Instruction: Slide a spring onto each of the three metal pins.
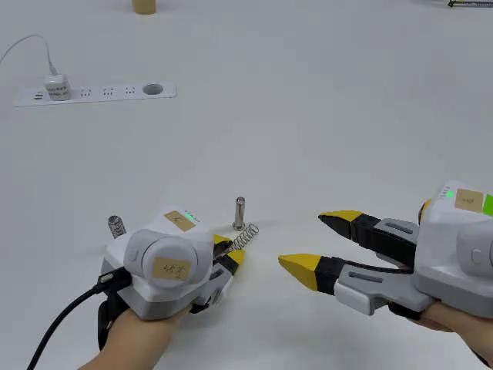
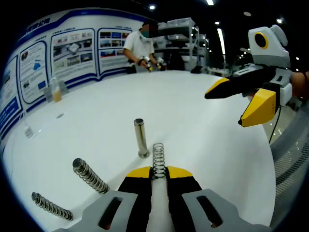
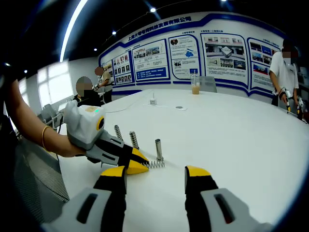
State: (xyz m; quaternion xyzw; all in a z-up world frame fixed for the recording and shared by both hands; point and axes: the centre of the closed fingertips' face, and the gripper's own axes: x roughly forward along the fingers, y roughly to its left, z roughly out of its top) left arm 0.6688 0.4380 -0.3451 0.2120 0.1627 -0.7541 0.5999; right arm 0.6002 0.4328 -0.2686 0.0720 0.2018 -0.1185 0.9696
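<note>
Left tool (image 1: pixel 235 254): near left, yellow-tipped jaws narrow, pinched on the near end of a spring (image 1: pixel 246 231).
Right tool (image 1: pixel 303 240): near right, jaws spread wide, holding nothing, tips pointing left toward the spring.
Stickers (image 1: pixel 171 269): tan, one on each tool body; writing too small to read.
Spring: leans away from the left tool, free end just beside the foot of the bare pin.
Bare pin (image 1: pixel 239 210): upright on the worktop (image 1: pixel 308 139), just beyond the spring.
Sprung pins (image 2: pixel 89 175): two, left of the bare pin, each wrapped in a coil.
Power strip (image 1: pixel 92 93): far left, white, with a charger (image 1: pixel 56 86) plugged in.
Cup (image 1: pixel 143 6): far edge.
Wall boards (image 3: pixel 183 55): blue-framed; text unreadable.
</note>
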